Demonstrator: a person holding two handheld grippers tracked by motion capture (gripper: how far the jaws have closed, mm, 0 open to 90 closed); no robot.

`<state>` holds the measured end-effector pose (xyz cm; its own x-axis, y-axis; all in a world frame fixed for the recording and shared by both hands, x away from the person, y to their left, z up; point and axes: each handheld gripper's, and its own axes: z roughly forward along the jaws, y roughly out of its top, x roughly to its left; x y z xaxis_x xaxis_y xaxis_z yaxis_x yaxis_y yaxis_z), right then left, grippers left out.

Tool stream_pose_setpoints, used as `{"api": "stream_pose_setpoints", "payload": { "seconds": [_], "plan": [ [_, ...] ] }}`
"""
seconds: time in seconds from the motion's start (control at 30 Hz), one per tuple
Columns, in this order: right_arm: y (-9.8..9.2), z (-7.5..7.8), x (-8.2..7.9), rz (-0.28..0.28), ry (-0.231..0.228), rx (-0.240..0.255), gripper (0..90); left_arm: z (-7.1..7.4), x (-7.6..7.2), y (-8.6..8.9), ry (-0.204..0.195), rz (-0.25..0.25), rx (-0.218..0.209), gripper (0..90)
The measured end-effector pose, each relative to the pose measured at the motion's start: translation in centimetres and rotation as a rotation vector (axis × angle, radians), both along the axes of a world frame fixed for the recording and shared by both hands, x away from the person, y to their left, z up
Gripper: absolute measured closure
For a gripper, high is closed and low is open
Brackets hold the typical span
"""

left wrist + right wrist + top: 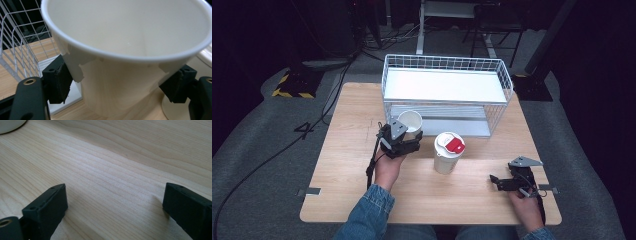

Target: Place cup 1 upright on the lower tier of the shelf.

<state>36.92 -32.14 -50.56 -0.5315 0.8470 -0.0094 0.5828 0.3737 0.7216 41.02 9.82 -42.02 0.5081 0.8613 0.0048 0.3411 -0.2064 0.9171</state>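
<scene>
An open white paper cup (411, 120) is clamped in my left gripper (408, 134) just in front of the wire rack. In the left gripper view the cup (125, 72) is squeezed on both sides by the black pads (58, 82), with its empty mouth tilted toward the camera. A second white cup with a white lid and red tab (448, 152) stands upright on the table to the right of the held cup. Near the table's front right, my right gripper (495, 181) lies low and points left. Its jaws stand wide apart, with my right gripper (115, 202) over bare wood.
A white two-tier wire rack (447, 92) stands at the back of the wooden table (347, 150), and its mesh (17, 50) is close on the left of the held cup. The lidded cup's base (10, 125) sits far ahead of the right jaws.
</scene>
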Motion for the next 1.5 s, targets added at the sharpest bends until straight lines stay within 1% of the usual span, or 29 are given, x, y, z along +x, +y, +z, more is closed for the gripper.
{"api": "stream_pose_setpoints", "payload": {
  "seconds": [0.13, 0.23, 0.33, 0.4, 0.43, 0.47, 0.5, 0.6, 0.67, 0.7, 0.83, 0.87, 0.9, 0.93, 1.0, 1.03, 1.1, 1.13, 1.17, 1.2, 1.23, 1.27, 1.5],
  "plan": [
    [0.0, 0.0, 0.0, 0.0, 0.0, 0.0, 6.0, -0.4, 0.6, -0.2, 0.005, 0.005, 0.006, 22.5],
    [0.0, 0.0, 0.0, 0.0, 0.0, 0.0, 6.0, -1.1, 1.4, -0.6, 0.003, 0.024, 0.011, 22.5],
    [0.0, 0.0, 0.0, 0.0, 0.0, 0.0, 6.0, -1.4, 1.8, -0.8, 0.002, 0.032, 0.004, 22.5],
    [0.0, 0.0, 0.0, 0.0, 0.0, 0.0, 6.0, -1.8, 2.4, -1.0, -0.005, 0.042, 0.004, 22.5],
    [0.0, 0.0, 0.0, 0.0, 0.0, 0.0, 6.0, -2.0, 2.7, -1.0, -0.007, 0.052, 0.0, 22.5],
    [0.0, 0.0, 0.0, 0.0, 0.0, 0.0, 6.0, -2.2, 3.1, -1.0, -0.008, 0.062, -0.016, 22.5],
    [0.0, 0.0, 0.0, 0.001, 0.0, 0.0, 6.0, -2.3, 3.3, -0.9, -0.005, 0.062, -0.014, 22.5],
    [0.0, 0.0, 0.0, 0.0, 0.0, 0.0, 6.0, -3.0, 4.1, -0.9, 0.008, 0.084, -0.038, 22.6],
    [0.0, 0.0, 0.0, 0.001, 0.0, 0.0, 6.0, -3.2, 4.3, -0.8, 0.013, 0.089, -0.04, 22.6],
    [0.0, 0.0, 0.0, 0.001, 0.0, 0.0, 6.0, -3.7, 4.8, -0.8, 0.02, 0.107, -0.04, 22.6],
    [0.0, 0.0, 0.0, -0.001, -0.001, 0.0, 6.0, -4.3, 5.5, -0.8, 0.023, 0.134, -0.045, 22.6],
    [0.0, 0.0, 0.0, -0.001, -0.001, 0.0, 6.0, -4.3, 5.5, -0.8, 0.023, 0.134, -0.045, 22.6],
    [0.0, 0.0, 0.0, 0.0, 0.0, 0.0, 6.0, -4.6, 5.9, -0.9, 0.039, 0.14, -0.051, 22.6],
    [0.0, 0.0, 0.0, 0.0, 0.0, 0.0, 6.0, -4.7, 6.3, -1.0, 0.051, 0.141, -0.044, 22.6],
    [0.0, 0.0, 0.0, 0.0, 0.0, 0.0, 6.0, -4.7, 6.5, -1.2, 0.051, 0.144, -0.038, 22.6],
    [0.0, 0.0, 0.0, 0.0, 0.0, 0.0, 6.0, -4.7, 6.8, -1.4, 0.053, 0.144, -0.027, 22.6],
    [0.0, 0.0, 0.0, 0.001, 0.0, 0.0, 6.0, -4.8, 7.1, -1.5, 0.043, 0.146, -0.024, 22.6],
    [0.0, 0.0, 0.0, 0.0, 0.0, 0.0, 6.0, -4.9, 7.2, -1.5, 0.046, 0.148, -0.023, 22.6],
    [0.0, 0.0, 0.0, 0.0, 0.0, 0.0, 6.0, -5.1, 7.4, -1.5, 0.056, 0.152, -0.023, 22.6],
    [0.0, 0.0, 0.0, 0.0, 0.0, 0.0, 6.0, -5.4, 7.8, -1.5, 0.077, 0.161, -0.02, 22.6],
    [0.0, 0.0, 0.0, 0.0, 0.0, 0.0, 6.0, -5.6, 8.0, -1.6, 0.08, 0.164, -0.024, 22.6],
    [0.0, 0.0, 0.0, 0.0, 0.0, 0.0, 6.0, -5.7, 8.1, -1.5, 0.088, 0.164, -0.016, 22.6],
    [0.0, 0.0, 0.0, 0.0, 0.0, 0.0, 6.0, -5.8, 8.9, -1.9, 0.092, 0.167, 0.005, 22.6]
  ]
}}
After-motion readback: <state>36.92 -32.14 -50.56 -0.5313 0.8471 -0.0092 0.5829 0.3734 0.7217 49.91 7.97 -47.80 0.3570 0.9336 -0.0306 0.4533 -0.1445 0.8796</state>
